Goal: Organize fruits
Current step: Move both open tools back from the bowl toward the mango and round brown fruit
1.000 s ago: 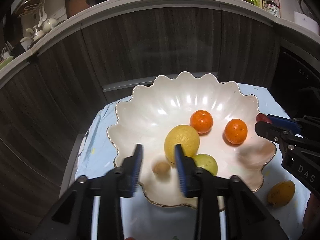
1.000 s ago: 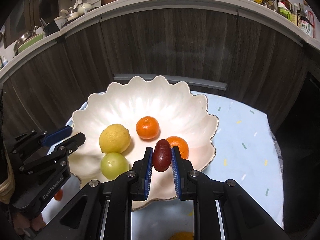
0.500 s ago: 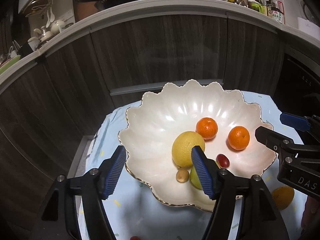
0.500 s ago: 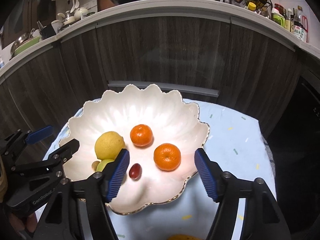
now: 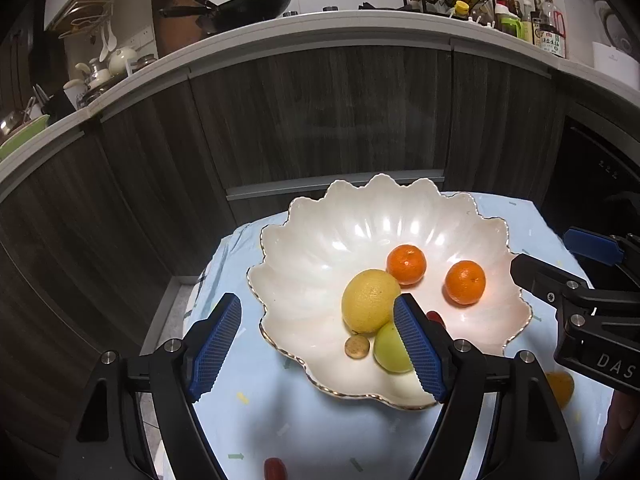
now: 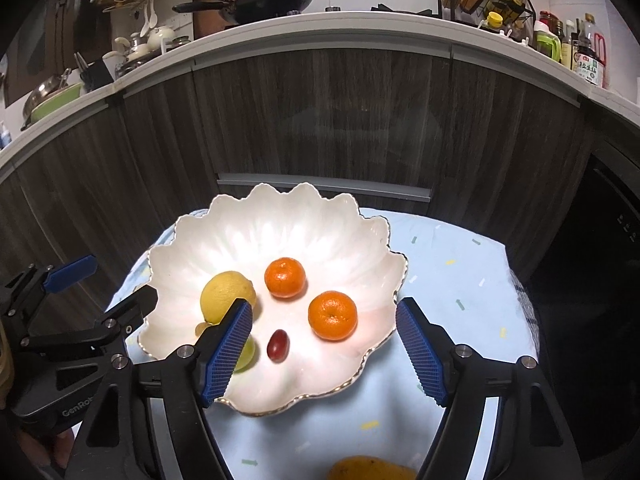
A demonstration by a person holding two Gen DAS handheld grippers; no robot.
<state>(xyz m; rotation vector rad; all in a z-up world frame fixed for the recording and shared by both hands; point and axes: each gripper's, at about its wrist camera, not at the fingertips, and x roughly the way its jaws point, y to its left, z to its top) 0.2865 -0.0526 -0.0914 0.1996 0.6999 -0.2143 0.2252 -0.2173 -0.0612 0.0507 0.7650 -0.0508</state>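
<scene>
A white scalloped bowl (image 5: 320, 240) (image 6: 280, 220) sits on the light blue table. It holds a yellow lemon (image 5: 370, 300) (image 6: 226, 294), two oranges (image 5: 406, 264) (image 5: 465, 282) (image 6: 285, 277) (image 6: 332, 315), a green fruit (image 5: 390, 348) (image 6: 246, 354), a small brown fruit (image 5: 357, 346) and a dark red grape (image 6: 277, 345). My left gripper (image 5: 316, 346) is open and empty before the bowl's near left rim. My right gripper (image 6: 322, 352) is open and empty above the bowl's near edge. A red fruit (image 5: 275, 468) and a yellow-orange fruit (image 5: 560, 388) (image 6: 370, 468) lie on the table outside the bowl.
Dark wood cabinets (image 5: 320, 120) stand right behind the table. The counter above holds a black wok (image 5: 248, 2), bottles (image 5: 548, 32) and dishes. A dark appliance (image 6: 600, 248) is at the right. The table edge (image 5: 208, 272) drops off at the left.
My right gripper opened and left the red grape in the bowl. My left gripper opened and left the small brown fruit in the bowl. Both grippers drew back from the bowl.
</scene>
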